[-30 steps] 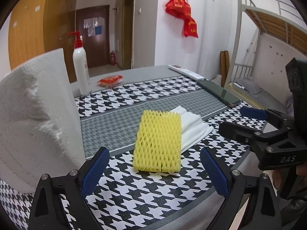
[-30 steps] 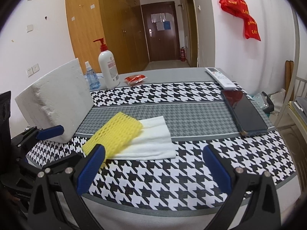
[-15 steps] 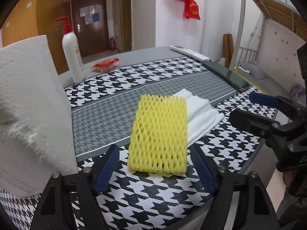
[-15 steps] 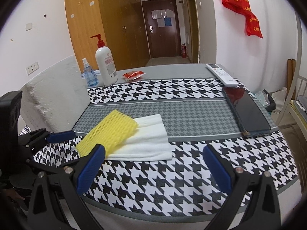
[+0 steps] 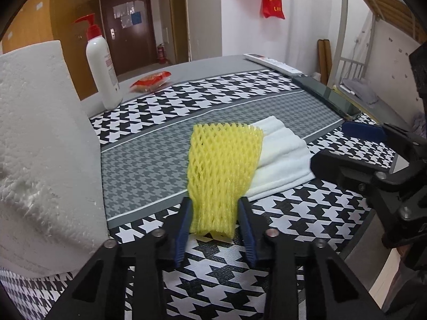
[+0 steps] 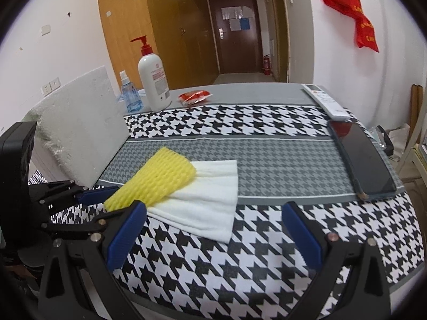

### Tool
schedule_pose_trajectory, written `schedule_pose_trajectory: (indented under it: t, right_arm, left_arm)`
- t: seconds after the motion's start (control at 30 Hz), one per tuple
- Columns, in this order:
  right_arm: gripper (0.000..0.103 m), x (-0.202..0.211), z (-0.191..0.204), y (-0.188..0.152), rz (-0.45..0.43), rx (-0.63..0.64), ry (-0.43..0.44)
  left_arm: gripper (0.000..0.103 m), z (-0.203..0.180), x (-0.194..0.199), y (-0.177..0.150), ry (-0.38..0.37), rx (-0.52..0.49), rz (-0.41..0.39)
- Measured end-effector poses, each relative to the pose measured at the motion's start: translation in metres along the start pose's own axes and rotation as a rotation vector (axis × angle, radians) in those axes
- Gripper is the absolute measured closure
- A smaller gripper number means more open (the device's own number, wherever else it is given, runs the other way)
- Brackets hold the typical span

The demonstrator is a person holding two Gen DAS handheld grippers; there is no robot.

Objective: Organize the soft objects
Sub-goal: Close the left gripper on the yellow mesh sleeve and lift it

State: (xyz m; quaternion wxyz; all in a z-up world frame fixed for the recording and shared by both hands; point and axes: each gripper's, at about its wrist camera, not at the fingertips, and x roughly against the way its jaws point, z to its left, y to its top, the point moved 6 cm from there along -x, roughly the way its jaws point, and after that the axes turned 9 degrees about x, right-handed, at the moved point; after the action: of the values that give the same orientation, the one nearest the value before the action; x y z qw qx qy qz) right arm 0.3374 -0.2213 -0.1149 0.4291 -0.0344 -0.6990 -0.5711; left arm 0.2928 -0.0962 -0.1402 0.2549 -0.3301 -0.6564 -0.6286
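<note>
**Yellow foam net** (image 5: 224, 170): soft mesh sleeve lying flat on the table (image 5: 149, 165), its far half overlapping the folded white cloth (image 5: 283, 160). In the left wrist view its near end sits at about 6 o'clock, squeezed narrow between the blue pads. It appears to be taken by the end so that it can be peeled off the cloth without dragging it.

**Left gripper** (image 5: 214, 226): jaws closing, with the net's near end between them; the pads (image 5: 182, 226) already press its sides, since the mesh is pinched in there.

**Right gripper** (image 6: 213, 229): jaws spread wide, nothing between them, hovering over the table's near edge. The cloth lies toward 11 o'clock of its gap. Probably waiting to take or steady the cloth once the net is lifted.

**White foam block** (image 5: 40, 144): stands upright at 9 o'clock in the left wrist view, apart from the net.

**Lotion pump bottle** (image 6: 153, 82), **small spray bottle** (image 6: 129, 93), **red packet** (image 6: 194, 97): far edge, around 11 to 12 o'clock, clear of the work.

**Remote control** (image 6: 325, 101), **phone** (image 6: 363, 160): along the edge at 2 o'clock in the right wrist view.
</note>
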Motion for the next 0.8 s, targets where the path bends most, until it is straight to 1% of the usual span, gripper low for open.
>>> schedule_pose_trajectory:
  t: [0.1, 0.2, 0.27, 0.37, 0.53, 0.7, 0.8]
  right_arm:
    - [0.0, -0.007, 0.003, 0.001, 0.009, 0.011, 0.02]
    - [0.0, -0.015, 0.005, 0.002, 0.025, 0.02, 0.031]
    - [0.0, -0.019, 0.004, 0.003, 0.035, 0.012, 0.048]
    - [0.0, -0.023, 0.004, 0.006, 0.041, 0.014, 0.045]
    - [0.0, -0.028, 0.012, 0.012, 0.049, 0.046, 0.055]
    - [0.001, -0.035, 0.015, 0.015, 0.061, 0.049, 0.065]
    - [0.004, -0.039, 0.017, 0.015, 0.077, 0.061, 0.07]
  left_arm:
    - [0.079, 0.004, 0.001, 0.001, -0.002, 0.006, -0.002]
    - [0.081, 0.008, 0.002, 0.001, -0.019, 0.021, -0.002]
    - [0.081, 0.007, 0.003, 0.001, -0.032, 0.021, -0.003]
    - [0.082, 0.007, 0.009, 0.003, -0.044, 0.024, -0.026]
    - [0.082, 0.014, 0.013, 0.008, -0.031, 0.037, -0.048]
    - [0.082, 0.02, 0.015, 0.009, -0.029, 0.053, -0.055]
    - [0.082, 0.023, 0.015, 0.008, -0.033, 0.061, -0.056]
